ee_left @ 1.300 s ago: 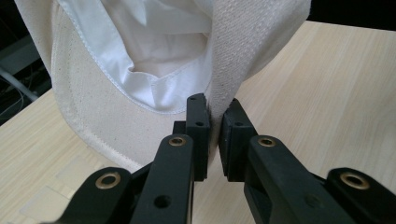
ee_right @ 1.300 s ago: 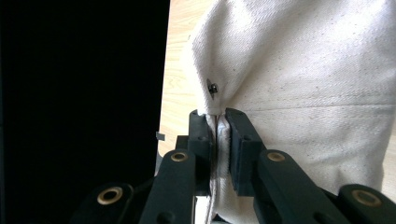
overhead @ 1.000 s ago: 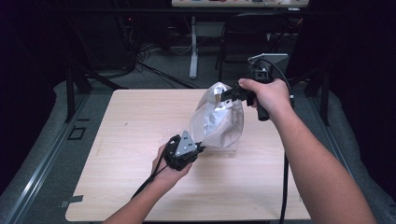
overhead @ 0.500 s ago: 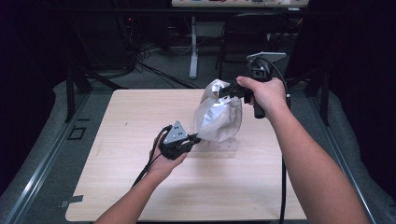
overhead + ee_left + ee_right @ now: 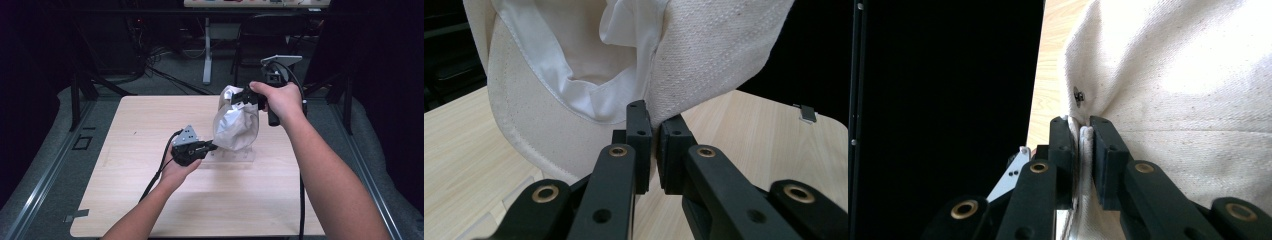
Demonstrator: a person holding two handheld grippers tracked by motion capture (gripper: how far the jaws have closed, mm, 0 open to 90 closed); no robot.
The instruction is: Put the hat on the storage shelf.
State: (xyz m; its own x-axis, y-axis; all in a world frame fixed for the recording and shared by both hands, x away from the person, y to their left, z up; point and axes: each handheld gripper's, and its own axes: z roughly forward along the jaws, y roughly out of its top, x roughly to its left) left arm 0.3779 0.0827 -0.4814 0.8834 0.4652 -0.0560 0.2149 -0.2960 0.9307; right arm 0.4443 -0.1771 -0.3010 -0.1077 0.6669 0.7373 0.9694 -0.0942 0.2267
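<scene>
The left tongs [image 5: 651, 145] are closed tight on the lower edge of a cream canvas cap [image 5: 235, 125], the pads pinching the rim just where the stitched brim meets the crown. That low pinch looks meant to anchor the bottom of the cap near the tabletop [image 5: 130, 190]. The right tongs [image 5: 1082, 150] are likewise clamped shut, with a fold of the cap's heavy weave squeezed between the jaws, just below a small metal eyelet [image 5: 1078, 96]. In the high view the right tongs [image 5: 248, 97] grip the top of the cap while the left tongs [image 5: 212, 147] hold its lower left side, so the cap hangs stretched between the two grips above the middle of the tabletop. Held at two opposite points like this, the soft crown is probably being pulled open or into shape, which one grip alone could not do.

A clear plastic stand [image 5: 232, 156] lies flat on the tabletop directly under the cap; whether the cap touches it cannot be told.

The cap itself is off-white, coarse twill outside, with a smoother white lining [image 5: 589, 60] and a sweatband seam visible inside its opening. Its curved brim [image 5: 524, 125] is stiff and top-stitched, while the crown is creased and partly collapsed.
</scene>
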